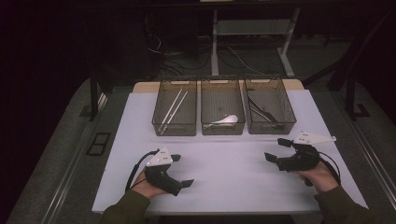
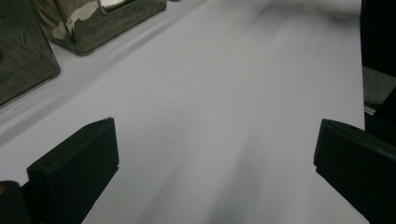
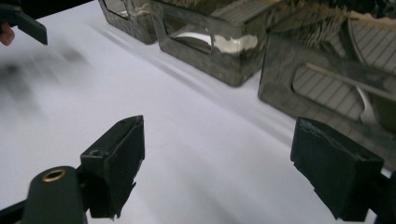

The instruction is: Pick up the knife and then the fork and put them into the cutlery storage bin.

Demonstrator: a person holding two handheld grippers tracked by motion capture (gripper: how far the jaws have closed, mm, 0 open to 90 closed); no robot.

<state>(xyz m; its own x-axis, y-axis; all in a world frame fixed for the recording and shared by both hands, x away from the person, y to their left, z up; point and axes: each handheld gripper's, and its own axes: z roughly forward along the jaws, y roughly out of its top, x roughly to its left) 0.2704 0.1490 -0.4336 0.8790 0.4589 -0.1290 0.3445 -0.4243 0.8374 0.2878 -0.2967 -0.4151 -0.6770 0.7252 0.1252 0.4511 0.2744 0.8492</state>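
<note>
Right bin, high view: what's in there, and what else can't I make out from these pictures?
- Right bin: dark utensils, too small and dim in the high view to name.
- Same bin in the right gripper view: cut off by the frame edge, blurred.
- Middle bin in the left gripper view: cropped at the top.

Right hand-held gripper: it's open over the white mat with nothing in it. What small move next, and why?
Probably ease the right hand-held gripper forward toward the right basket, the nearest one. Its jaws stand wide apart and empty, the mat between it and the baskets is bare, and dark utensils lie in that basket.
</note>
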